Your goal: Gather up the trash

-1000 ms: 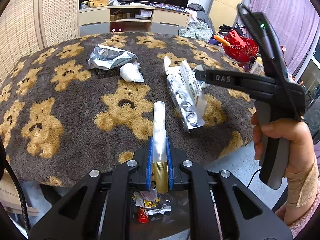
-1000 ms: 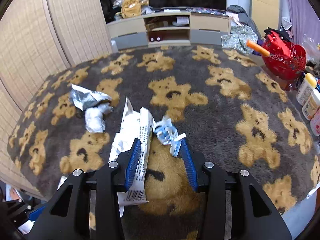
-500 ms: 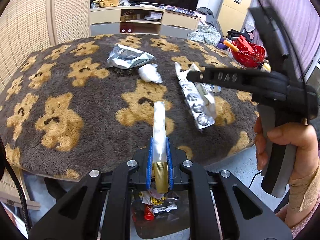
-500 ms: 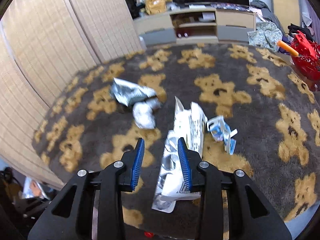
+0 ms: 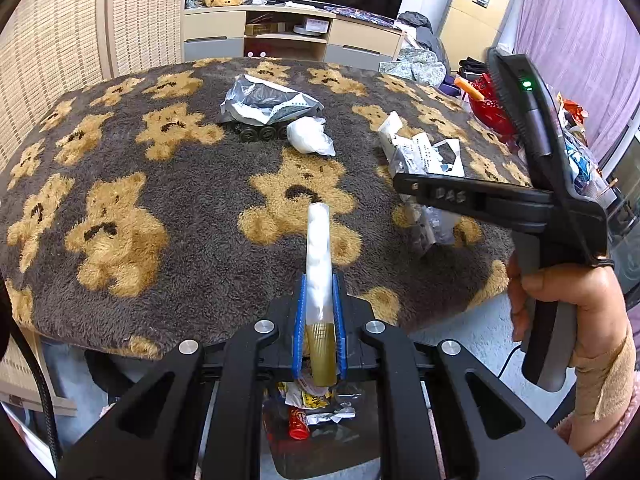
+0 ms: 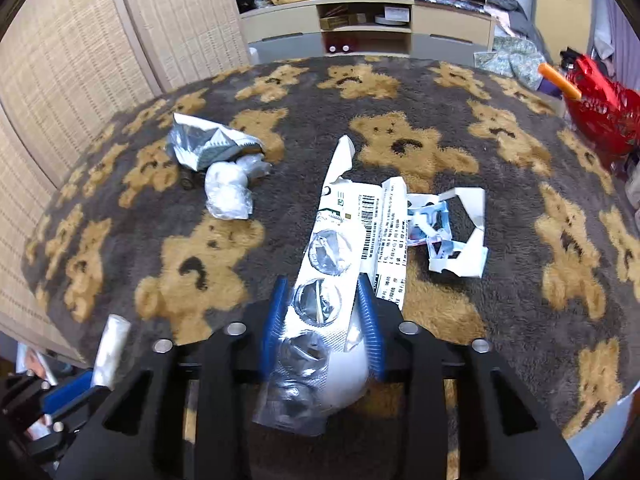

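My left gripper (image 5: 319, 300) is shut on a clear plastic tube with a gold cap (image 5: 318, 268) and holds it over the table's near edge. My right gripper (image 6: 322, 308) has its blue pads on either side of a long silver-and-white blister pack (image 6: 332, 272) that lies on the bear-patterned blanket (image 6: 440, 312); the pads touch its edges. The pack also shows in the left wrist view (image 5: 424, 160), partly hidden by the right gripper's body (image 5: 480, 200). A crumpled white ball (image 6: 228, 190), a silver foil bag (image 6: 204, 146) and torn white-blue packaging (image 6: 448, 232) lie on the blanket.
A bin with wrappers and a red item (image 5: 308, 412) sits on the floor below the left gripper. A red basket (image 6: 604, 112) stands at the table's right. A TV cabinet (image 6: 368, 24) and woven screens (image 6: 80, 60) stand behind.
My right gripper has moved forward over the blister pack, so its jaws now straddle it. The left gripper keeps the tube and has drawn back slightly toward the table edge.
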The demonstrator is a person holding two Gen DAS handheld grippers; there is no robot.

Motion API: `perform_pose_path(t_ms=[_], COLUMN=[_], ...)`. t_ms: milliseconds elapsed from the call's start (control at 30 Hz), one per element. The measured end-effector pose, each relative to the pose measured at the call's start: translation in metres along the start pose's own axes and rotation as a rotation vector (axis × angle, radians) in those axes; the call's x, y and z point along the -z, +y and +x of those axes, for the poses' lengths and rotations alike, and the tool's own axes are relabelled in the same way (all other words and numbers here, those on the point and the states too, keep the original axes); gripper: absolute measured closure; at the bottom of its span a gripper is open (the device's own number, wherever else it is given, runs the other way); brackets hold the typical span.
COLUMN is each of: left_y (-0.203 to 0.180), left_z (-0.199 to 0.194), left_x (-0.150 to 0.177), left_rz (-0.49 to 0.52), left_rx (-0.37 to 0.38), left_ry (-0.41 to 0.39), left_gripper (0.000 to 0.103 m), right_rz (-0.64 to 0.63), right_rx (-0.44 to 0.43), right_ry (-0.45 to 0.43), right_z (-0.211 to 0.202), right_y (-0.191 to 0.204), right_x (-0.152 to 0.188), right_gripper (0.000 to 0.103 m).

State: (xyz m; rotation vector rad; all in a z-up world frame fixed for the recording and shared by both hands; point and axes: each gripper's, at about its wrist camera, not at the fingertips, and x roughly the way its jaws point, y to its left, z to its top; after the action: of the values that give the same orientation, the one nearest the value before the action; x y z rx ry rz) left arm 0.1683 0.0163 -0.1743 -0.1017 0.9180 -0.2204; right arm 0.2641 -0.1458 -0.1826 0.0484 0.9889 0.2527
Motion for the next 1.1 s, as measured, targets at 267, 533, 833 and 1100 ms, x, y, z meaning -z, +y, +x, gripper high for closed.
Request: perform_pose_path(t_ms=[267,533,833,1100], left_y=[-0.011,-0.027,-0.039,-0.049], left_z=[-0.020,-0.059,-0.104,-0.108], left_x=[-0.002,0.000,0.035,0.091], left_rz=[0.018,0.039,0.033,0.022], left_rx=[-0.005,-0.012,0.015,0.044], left_ry=[-0.032,-0.084,-0.125,-0.086], left_gripper=[0.092,0.092,0.091,0.091], right_rz=[0.010,-0.006,-0.023,-0.062], right_rx=[-0.043,-0.076,-0.075,-0.099], right_ry=[-0.079,-0.174,-0.227,-0.218], right_z=[-0.041,-0.103,-0.163,-0.179], right_y=[-0.001,0.006,0.002,0.004], right_x=[-0.009,-0.001,0.058,0.133], right_gripper=[0.069,0.069,0.069,0.069])
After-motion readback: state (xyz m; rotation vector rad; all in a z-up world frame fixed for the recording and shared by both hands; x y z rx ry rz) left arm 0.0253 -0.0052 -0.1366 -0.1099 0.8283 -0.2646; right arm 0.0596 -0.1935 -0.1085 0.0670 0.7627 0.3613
